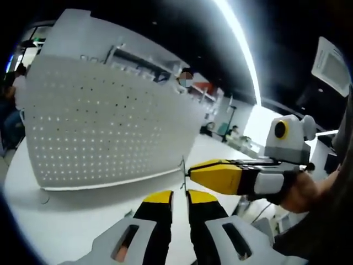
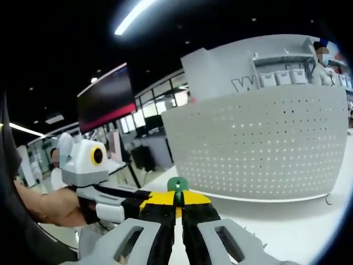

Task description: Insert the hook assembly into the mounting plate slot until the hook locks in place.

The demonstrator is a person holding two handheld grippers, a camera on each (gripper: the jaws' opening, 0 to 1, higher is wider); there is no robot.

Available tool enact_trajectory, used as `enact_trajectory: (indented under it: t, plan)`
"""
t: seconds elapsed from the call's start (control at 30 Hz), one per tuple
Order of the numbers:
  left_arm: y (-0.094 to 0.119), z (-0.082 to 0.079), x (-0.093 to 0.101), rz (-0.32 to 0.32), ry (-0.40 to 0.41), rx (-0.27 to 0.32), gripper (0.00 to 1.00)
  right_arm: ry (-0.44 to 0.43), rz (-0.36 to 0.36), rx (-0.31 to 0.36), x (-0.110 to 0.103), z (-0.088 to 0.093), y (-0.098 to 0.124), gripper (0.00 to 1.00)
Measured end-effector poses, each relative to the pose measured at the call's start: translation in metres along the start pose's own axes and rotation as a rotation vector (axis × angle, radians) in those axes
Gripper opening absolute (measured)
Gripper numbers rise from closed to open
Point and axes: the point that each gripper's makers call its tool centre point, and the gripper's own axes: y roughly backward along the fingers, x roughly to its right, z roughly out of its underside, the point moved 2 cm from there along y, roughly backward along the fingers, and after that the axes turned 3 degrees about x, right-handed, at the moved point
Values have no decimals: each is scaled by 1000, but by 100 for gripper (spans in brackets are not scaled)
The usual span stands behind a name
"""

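Standing upright in right tongs (image 2: pixel 177 205): hook (image 2: pixel 177 185).

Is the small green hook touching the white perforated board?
Cannot tell: in the right gripper view the small green hook overlaps the white perforated board; depth unclear.

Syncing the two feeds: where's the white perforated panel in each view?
Left gripper view: perforated panel fills the left and centre, standing on the white table.
Right gripper view: panel on the right half, beyond the jaws.
Shared landmark: the panel's lit bottom edge on the table.

Pegboard (image 1: pixel 105 127) ahead, bare tabletop (image 1: pixel 83 221) btwn.
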Motion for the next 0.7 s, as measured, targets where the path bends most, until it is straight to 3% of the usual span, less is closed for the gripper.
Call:
enact_trajectory:
  t: [0.27, 0.57, 0.7]
  plan:
    - [1, 1, -2, -11, -5, -2, 23, 1, -1, 2, -1, 0, -2, 0]
    - [5, 3, -4, -8, -29, -6, 26, 22, 12, 20, 2, -2, -5, 0]
    - [9, 2, -2, 10, -4, 25, 29, 28, 31, 35, 7, -3, -5, 0]
